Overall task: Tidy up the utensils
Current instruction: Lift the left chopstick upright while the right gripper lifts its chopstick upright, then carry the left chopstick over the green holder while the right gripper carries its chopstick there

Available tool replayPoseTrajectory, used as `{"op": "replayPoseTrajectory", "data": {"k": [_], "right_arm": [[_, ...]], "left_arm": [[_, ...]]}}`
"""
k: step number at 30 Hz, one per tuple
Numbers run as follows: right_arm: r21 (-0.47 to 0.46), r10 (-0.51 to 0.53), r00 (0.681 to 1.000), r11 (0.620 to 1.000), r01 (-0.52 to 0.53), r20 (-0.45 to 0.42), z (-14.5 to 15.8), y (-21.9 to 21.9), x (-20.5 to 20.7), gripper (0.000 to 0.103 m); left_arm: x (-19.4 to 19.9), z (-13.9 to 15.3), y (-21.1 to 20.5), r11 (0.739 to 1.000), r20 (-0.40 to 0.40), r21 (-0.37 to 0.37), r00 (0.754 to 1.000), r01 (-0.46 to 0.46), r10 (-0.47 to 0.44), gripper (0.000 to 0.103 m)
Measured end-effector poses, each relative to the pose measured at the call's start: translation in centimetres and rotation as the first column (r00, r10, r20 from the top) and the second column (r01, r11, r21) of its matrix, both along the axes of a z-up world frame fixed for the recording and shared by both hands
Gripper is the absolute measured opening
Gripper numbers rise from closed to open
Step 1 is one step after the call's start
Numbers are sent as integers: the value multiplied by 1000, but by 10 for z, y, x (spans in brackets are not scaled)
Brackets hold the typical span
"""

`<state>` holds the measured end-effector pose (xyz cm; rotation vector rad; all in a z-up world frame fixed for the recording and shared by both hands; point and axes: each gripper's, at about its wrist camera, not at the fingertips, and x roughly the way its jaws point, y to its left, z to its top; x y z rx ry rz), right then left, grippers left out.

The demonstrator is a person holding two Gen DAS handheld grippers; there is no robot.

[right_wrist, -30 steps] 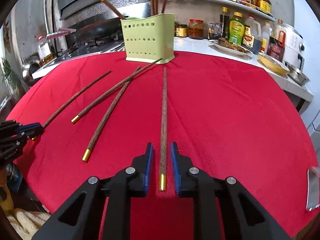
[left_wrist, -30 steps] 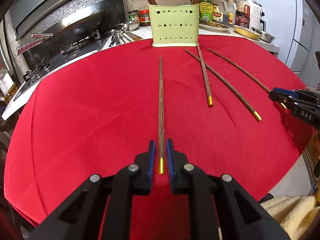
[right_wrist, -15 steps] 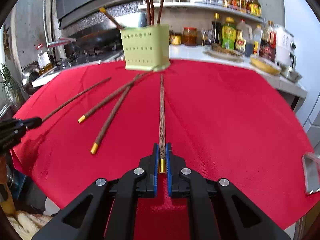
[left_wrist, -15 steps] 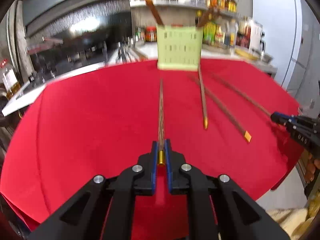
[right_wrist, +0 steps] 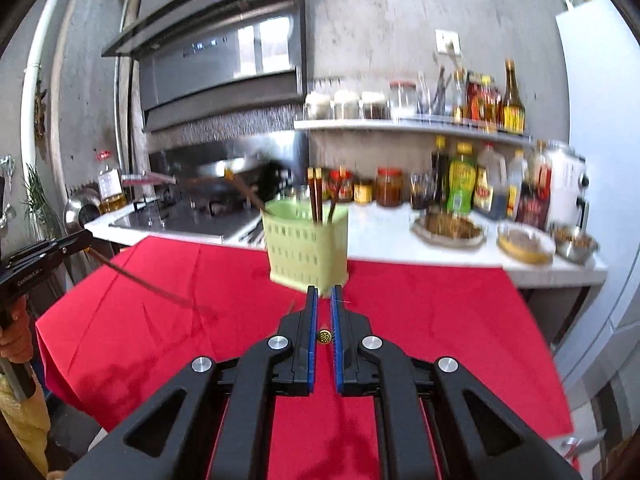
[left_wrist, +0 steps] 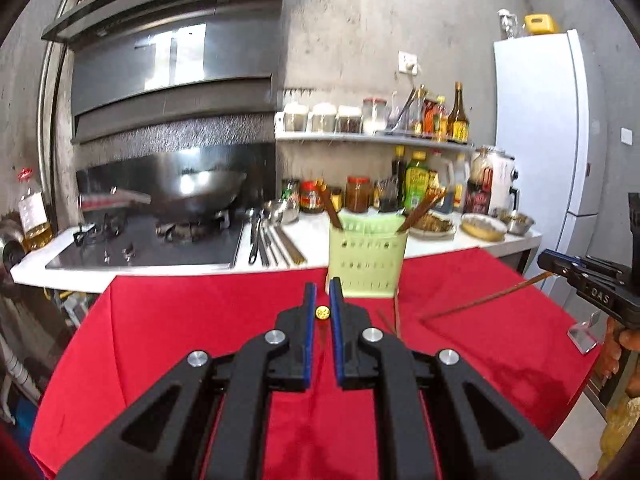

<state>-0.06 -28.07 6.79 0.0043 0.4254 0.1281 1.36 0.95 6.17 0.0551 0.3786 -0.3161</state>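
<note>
My left gripper (left_wrist: 322, 288) is shut on a dark wooden chopstick, seen end-on by its gold cap (left_wrist: 322, 312), held up off the red cloth. My right gripper (right_wrist: 324, 290) is shut on a second chopstick, its gold cap (right_wrist: 324, 336) showing between the blue pads. Each gripper shows in the other's view: the right gripper (left_wrist: 560, 266) with its chopstick (left_wrist: 480, 300), the left gripper (right_wrist: 74, 242) with its chopstick (right_wrist: 140, 280). The green perforated holder (left_wrist: 368, 260) (right_wrist: 306, 248) stands at the cloth's far edge with several chopsticks (right_wrist: 316, 196) in it. Two loose chopsticks (left_wrist: 396, 312) lie in front of it.
The red-covered table (left_wrist: 180, 320) meets a white counter. On it are a stove with a wok (left_wrist: 200, 196), metal utensils (left_wrist: 268, 240), jars, bottles (right_wrist: 462, 188) and dishes (right_wrist: 524, 244). A white fridge (left_wrist: 540, 140) stands at the right. A hand (right_wrist: 16, 340) holds the left gripper's handle.
Both grippers shut on the chopsticks that lay between their pads and lifted them off the cloth. Both views rose and tilted up toward the kitchen wall.
</note>
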Motion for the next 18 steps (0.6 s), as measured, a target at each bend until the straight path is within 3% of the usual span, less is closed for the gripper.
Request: {"op": "replayPoseTrajectory", "data": {"k": [11, 18], "right_arm": [[-43, 17, 1000, 999, -17, 22, 31, 12, 17, 7], [-50, 17, 999, 999, -15, 42, 39, 14, 22, 7]], "left_arm": [[14, 27, 5, 999, 22, -42, 1000, 20, -19, 7], [22, 27, 5, 999, 32, -38, 999, 7, -6, 7]]}}
